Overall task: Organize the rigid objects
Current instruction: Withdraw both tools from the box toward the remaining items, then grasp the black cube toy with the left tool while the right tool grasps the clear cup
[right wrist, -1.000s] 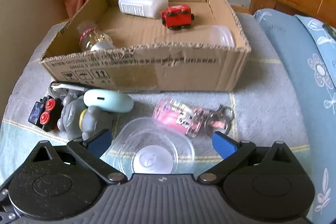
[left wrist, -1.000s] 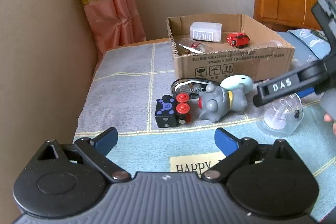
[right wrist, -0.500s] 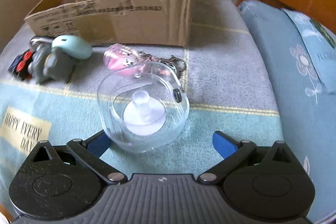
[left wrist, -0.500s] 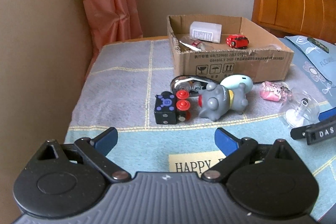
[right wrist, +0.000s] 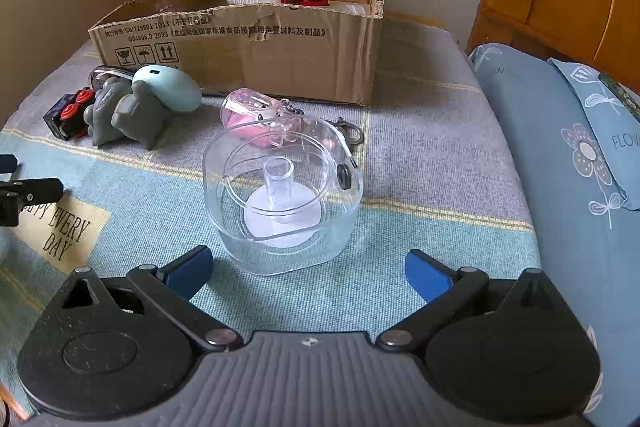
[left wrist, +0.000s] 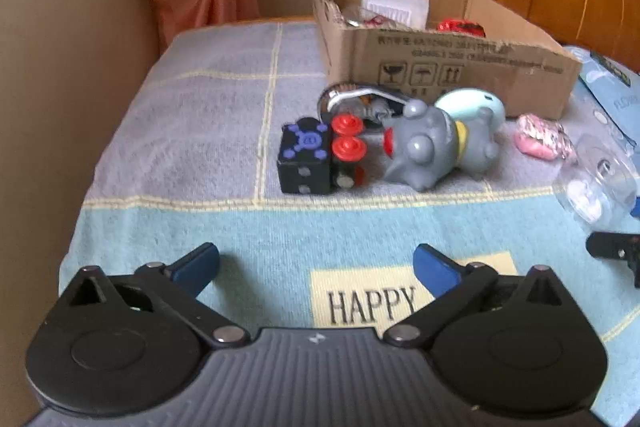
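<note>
Clear plastic case [right wrist: 280, 203] sits mouth-up ahead of the wide-open, empty right gripper [right wrist: 308, 267]

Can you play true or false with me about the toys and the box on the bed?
1. The grey rubber animal toy lies outside the brown cardboard box. True.
2. The clear plastic round case is inside the box. False: it sits on the blue-and-grey checked blanket, in front of the right tool.
3. A small red toy car is in the box. True.
4. The right tool is squeezing the clear case. False: its blue fingers are wide apart, not touching it.
5. The black cube with purple dots sits beside red round buttons. True.
</note>
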`<move>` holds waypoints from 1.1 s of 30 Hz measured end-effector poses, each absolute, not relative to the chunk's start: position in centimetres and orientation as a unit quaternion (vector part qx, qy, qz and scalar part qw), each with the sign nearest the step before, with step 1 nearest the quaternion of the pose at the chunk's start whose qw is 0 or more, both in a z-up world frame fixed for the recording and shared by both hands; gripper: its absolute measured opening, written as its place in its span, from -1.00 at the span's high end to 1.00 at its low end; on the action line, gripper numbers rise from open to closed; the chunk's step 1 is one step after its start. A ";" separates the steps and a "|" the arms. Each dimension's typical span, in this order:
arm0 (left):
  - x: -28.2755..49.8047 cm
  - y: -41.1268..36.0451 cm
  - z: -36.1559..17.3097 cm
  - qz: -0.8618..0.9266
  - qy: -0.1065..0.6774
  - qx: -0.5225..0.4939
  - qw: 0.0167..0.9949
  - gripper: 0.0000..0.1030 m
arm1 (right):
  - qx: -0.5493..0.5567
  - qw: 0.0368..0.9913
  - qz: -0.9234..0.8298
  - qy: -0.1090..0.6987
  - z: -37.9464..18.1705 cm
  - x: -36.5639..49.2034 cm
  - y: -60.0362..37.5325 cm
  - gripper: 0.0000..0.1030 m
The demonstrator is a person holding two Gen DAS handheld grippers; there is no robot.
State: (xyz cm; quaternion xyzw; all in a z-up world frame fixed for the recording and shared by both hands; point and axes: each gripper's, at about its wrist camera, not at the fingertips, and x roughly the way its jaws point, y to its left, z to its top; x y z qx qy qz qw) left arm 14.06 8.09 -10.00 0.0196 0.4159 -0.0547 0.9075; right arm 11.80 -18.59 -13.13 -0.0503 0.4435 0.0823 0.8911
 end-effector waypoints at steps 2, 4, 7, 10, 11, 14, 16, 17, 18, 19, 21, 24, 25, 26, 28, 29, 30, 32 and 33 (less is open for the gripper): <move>14.4 8.2 -10.0 -0.059 0.414 0.021 0.908 -0.99 | -0.051 0.891 0.083 0.443 -13.2 11.7 -18.6 -1.00; 14.9 8.5 -10.0 -0.054 0.414 0.018 0.909 -0.99 | -0.051 0.891 0.084 0.443 -13.2 11.6 -18.5 -1.00; 15.8 8.8 -9.9 -0.043 0.412 0.014 0.910 -0.99 | -0.051 0.893 0.086 0.439 -13.4 11.6 -18.5 -1.00; 16.7 8.8 -9.9 -0.037 0.409 0.011 0.912 -0.99 | -0.052 0.895 0.088 0.434 -13.5 11.6 -18.5 -1.00; 17.1 8.8 -10.0 -0.037 0.408 0.011 0.912 -0.99 | -0.052 0.895 0.089 0.433 -13.5 11.5 -18.5 -1.00; 18.0 8.9 -10.0 -0.027 0.406 0.007 0.913 -0.99 | -0.052 0.896 0.090 0.433 -13.5 11.6 -18.5 -1.00; 18.3 9.1 -10.1 -0.024 0.405 0.006 0.914 -0.99 | -0.053 0.895 0.091 0.432 -13.5 11.7 -18.5 -1.00; 18.3 9.3 -10.1 -0.024 0.406 0.005 0.914 -0.99 | -0.053 0.895 0.091 0.432 -13.5 11.7 -18.5 -1.00; 18.2 9.5 -10.1 -0.023 0.406 0.006 0.914 -0.99 | -0.054 0.896 0.092 0.432 -13.5 11.7 -18.5 -1.00; 18.1 9.7 -10.1 -0.022 0.405 0.006 0.914 -0.99 | -0.054 0.895 0.093 0.432 -13.5 11.7 -18.5 -1.00; 17.5 10.5 -10.2 -0.025 0.400 0.008 0.916 -0.99 | -0.055 0.895 0.094 0.432 -13.5 11.7 -18.5 -1.00; 16.6 10.8 -10.2 -0.024 0.393 0.021 0.919 -0.99 | -0.055 0.896 0.094 0.430 -13.6 11.7 -18.5 -1.00; 16.5 10.9 -10.2 -0.023 0.394 0.017 0.919 -0.99 | -0.055 0.897 0.095 0.428 -13.6 11.6 -18.5 -1.00; 16.5 10.8 -10.2 -0.023 0.393 0.015 0.919 -0.99 | -0.054 0.897 0.094 0.428 -13.6 11.6 -18.5 -1.00; 16.8 10.5 -10.2 -0.027 0.389 0.020 0.920 -0.99 | -0.054 0.898 0.093 0.427 -13.6 11.6 -18.5 -1.00; 17.0 10.4 -10.2 -0.031 0.390 0.020 0.920 -0.99 | -0.054 0.898 0.093 0.426 -13.6 11.5 -18.4 -1.00; 17.3 10.2 -10.2 -0.038 0.391 0.020 0.919 -0.99 | -0.054 0.898 0.092 0.426 -13.6 11.5 -18.4 -1.00; 17.8 9.9 -10.2 -0.045 0.389 0.026 0.920 -0.98 | -0.054 0.898 0.093 0.426 -13.5 11.5 -18.4 -1.00; 18.0 9.6 -10.2 -0.047 0.384 0.034 0.922 -0.98 | -0.054 0.898 0.093 0.426 -13.6 11.5 -18.4 -1.00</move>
